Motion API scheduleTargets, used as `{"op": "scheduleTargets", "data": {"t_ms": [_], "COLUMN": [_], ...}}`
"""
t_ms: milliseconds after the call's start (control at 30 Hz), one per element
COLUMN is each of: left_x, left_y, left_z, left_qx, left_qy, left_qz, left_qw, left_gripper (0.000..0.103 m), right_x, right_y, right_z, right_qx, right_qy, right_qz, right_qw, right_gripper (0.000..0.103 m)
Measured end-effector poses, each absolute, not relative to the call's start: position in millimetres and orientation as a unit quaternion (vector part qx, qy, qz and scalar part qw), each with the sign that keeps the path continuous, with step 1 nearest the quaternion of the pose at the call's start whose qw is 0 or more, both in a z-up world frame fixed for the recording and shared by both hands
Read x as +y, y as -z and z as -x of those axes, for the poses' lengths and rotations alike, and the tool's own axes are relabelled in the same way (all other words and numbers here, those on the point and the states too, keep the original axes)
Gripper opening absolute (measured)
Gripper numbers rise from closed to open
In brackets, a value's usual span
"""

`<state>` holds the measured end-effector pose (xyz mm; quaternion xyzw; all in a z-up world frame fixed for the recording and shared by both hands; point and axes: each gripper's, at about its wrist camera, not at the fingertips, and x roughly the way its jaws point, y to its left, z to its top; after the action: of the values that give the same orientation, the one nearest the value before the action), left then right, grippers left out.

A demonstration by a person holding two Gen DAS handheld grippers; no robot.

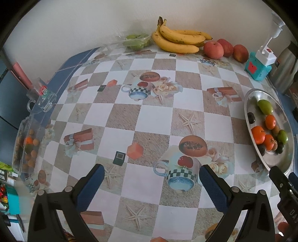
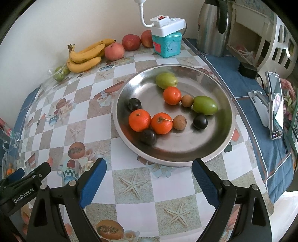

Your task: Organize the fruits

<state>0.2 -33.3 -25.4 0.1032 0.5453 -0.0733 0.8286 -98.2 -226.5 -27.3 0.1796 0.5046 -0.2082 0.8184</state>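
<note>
Evidently both the left gripper point(image 1: 150, 178) and right gripper point(image 2: 149, 175) are hovering with jaws spread and empty, while small mixed fruits are lying in the round steel dish point(image 2: 219, 149) near the table's right edge, leaving sorting either pending or finished.

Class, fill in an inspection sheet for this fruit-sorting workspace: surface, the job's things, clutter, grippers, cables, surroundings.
Surface: table with a checked, picture-printed cover.
Job's things: metal plate holding three oranges, two green fruits, three dark fruits and two small brown ones; bananas, three apples and a clear box of green fruit by the wall.
Clutter: teal box, white switch unit, kettle, clear container.
Grippers: left gripper open; right gripper open.
Cables: white lead at the switch unit.
Surroundings: white wall; phone on a stand.
</note>
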Motion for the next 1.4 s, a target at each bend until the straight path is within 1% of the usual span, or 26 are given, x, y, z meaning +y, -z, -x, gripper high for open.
{"op": "scheduleTargets", "data": {"t_ms": [1400], "left_x": [-35], "left_y": [9], "left_z": [8], "left_qx": [0.522], "left_qy": [0.078], "left_qz": [-0.106], "left_qw": [0.843], "left_gripper": [0.103], "right_x": [-226], "right_y": [27], "right_z": [98], "right_qx": [0.505], "right_qy": [0.207], "right_qz": [-0.179], "right_qw": [0.818], "right_gripper": [0.094]}}
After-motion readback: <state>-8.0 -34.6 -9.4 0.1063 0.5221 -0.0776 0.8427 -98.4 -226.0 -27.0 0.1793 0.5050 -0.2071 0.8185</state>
